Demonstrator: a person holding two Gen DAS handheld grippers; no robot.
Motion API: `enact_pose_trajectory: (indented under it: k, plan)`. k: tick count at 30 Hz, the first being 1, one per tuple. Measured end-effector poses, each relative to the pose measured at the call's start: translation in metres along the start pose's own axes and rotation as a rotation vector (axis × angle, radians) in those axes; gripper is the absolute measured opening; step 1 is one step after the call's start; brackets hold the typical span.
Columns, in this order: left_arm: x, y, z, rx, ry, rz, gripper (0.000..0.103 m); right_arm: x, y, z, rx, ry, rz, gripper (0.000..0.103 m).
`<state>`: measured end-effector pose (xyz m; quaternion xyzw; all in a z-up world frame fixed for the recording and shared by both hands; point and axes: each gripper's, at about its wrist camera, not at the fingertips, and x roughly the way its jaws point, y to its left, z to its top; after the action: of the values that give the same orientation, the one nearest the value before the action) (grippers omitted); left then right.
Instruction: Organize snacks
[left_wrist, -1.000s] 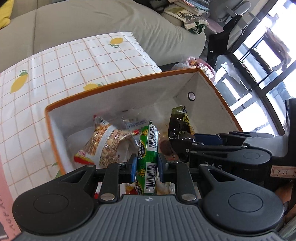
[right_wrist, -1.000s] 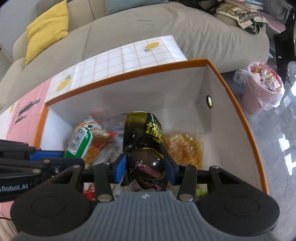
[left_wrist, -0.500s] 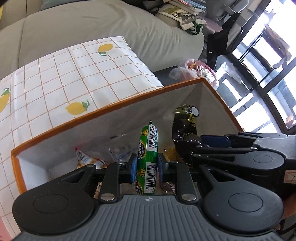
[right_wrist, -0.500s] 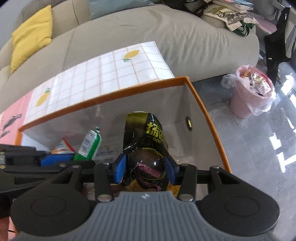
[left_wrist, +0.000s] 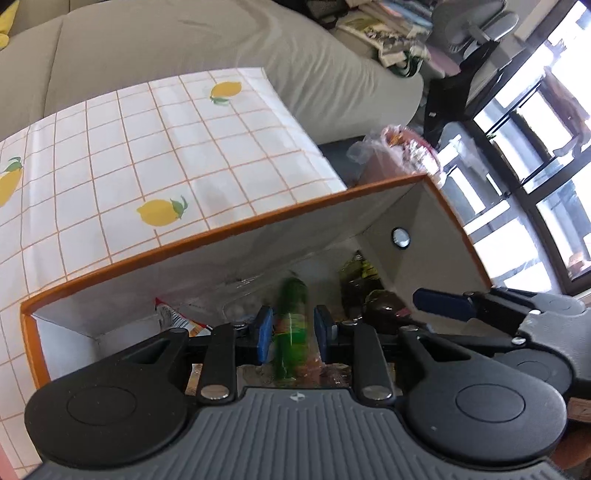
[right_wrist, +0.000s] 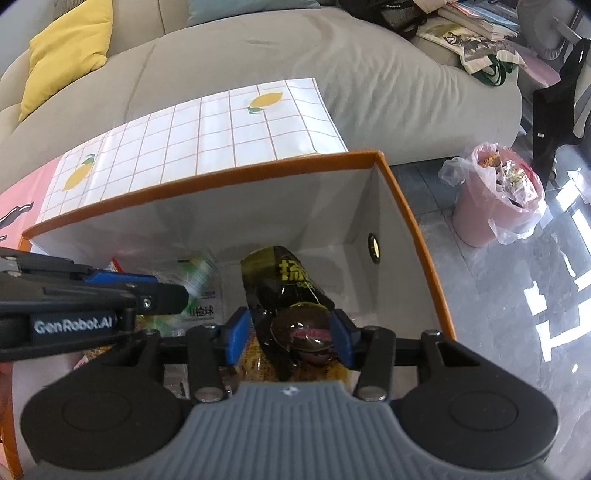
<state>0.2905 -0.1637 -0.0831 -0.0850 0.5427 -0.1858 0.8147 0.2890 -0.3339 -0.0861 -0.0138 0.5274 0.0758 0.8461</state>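
An orange-rimmed white box (left_wrist: 258, 225) stands on the lemon-print cloth, and both grippers hang over it. My left gripper (left_wrist: 292, 330) has its jaws opening. A green snack tube (left_wrist: 291, 325), blurred, drops between the blue pads with a gap on each side; in the right wrist view the green tube (right_wrist: 199, 273) is a smear. My right gripper (right_wrist: 290, 341) is opening too. The dark packet (right_wrist: 288, 291) leans left between its pads and looks loose, with a gap at the left pad. The right gripper's blue finger (left_wrist: 443, 304) sits beside the dark packet (left_wrist: 384, 306).
Other snack bags lie in the box, among them a red-and-white one (left_wrist: 173, 317). The box's rim (right_wrist: 221, 184) and right wall are close by. A pink bin (right_wrist: 495, 195) with a plastic liner stands on the floor to the right. A grey sofa (right_wrist: 258, 48) runs behind the table.
Both pairs of jaws have parted slightly. The green tube has slid down and blurs. The dark packet has tipped to the left. The box's far rim sits lower in both views.
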Motion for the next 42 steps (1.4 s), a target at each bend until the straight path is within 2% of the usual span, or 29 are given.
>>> enact_pose_trajectory:
  k: [3, 6, 13, 18, 21, 27, 37, 42]
  plan:
    - [-0.013, -0.001, 0.001, 0.009, -0.017, 0.007, 0.030, -0.008, 0.002, 0.000, 0.000, -0.008, -0.002, 0.053]
    - [-0.030, -0.004, -0.001, 0.021, -0.028, 0.022, 0.031, -0.020, 0.005, -0.003, -0.003, -0.017, -0.005, 0.063]
    - [-0.090, -0.014, -0.014, 0.079, -0.082, 0.062, 0.035, -0.069, 0.021, -0.013, 0.012, -0.067, 0.024, 0.078]
    - [-0.148, -0.021, -0.035, 0.133, -0.163, 0.104, 0.039, -0.122, 0.041, -0.028, 0.031, -0.161, 0.051, 0.081]
    - [-0.186, -0.025, -0.056, 0.166, -0.236, 0.142, 0.040, -0.155, 0.055, -0.045, 0.038, -0.240, 0.067, 0.089]
    - [-0.241, -0.034, -0.102, 0.181, -0.366, 0.179, 0.043, -0.215, 0.085, -0.091, 0.034, -0.390, 0.021, 0.090]
    - [-0.250, -0.037, -0.166, 0.188, -0.391, 0.236, 0.043, -0.249, 0.108, -0.159, 0.033, -0.455, -0.026, 0.090]
    - [-0.245, -0.039, -0.192, 0.254, -0.409, 0.268, 0.043, -0.247, 0.117, -0.182, -0.001, -0.466, -0.052, 0.091]
